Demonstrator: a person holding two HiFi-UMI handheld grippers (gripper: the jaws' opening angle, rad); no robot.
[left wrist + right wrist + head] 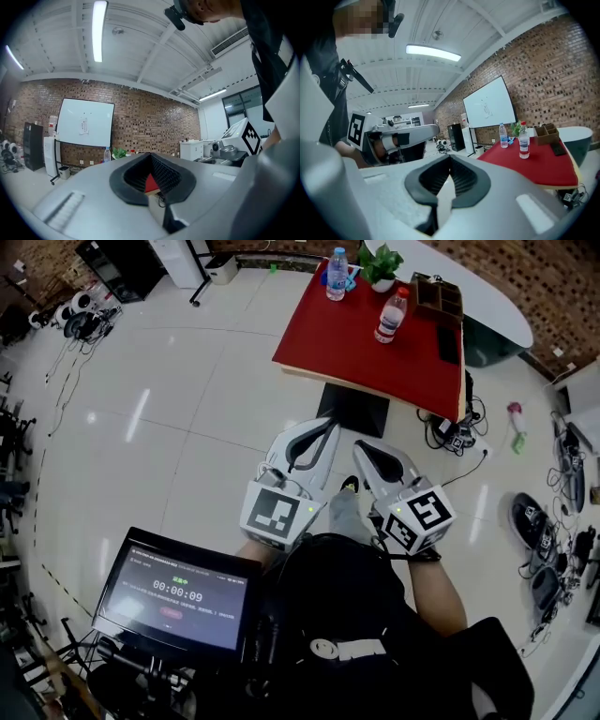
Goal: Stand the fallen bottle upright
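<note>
Two clear water bottles stand upright on the red table (pixel 347 343): one with a blue label (pixel 337 274) at the far edge, one with a red cap (pixel 391 315) nearer the middle. I see no bottle lying down. The right gripper view shows both, the blue-labelled bottle (pixel 503 135) and the red-capped bottle (pixel 524 140), on the table (pixel 543 171) ahead to the right. My left gripper (pixel 326 427) and right gripper (pixel 362 450) are held side by side over the floor, short of the table. Both are shut and hold nothing, which also shows on the left gripper (pixel 151 182) and right gripper (pixel 446 182) in their own views.
A potted plant (pixel 380 263), a brown organizer box (pixel 438 296) and a black flat device (pixel 448 346) share the table. The table's black base (pixel 354 409) faces me. Cables and a power strip (pixel 457 435) lie on the floor at right. A monitor (pixel 178 601) sits at lower left.
</note>
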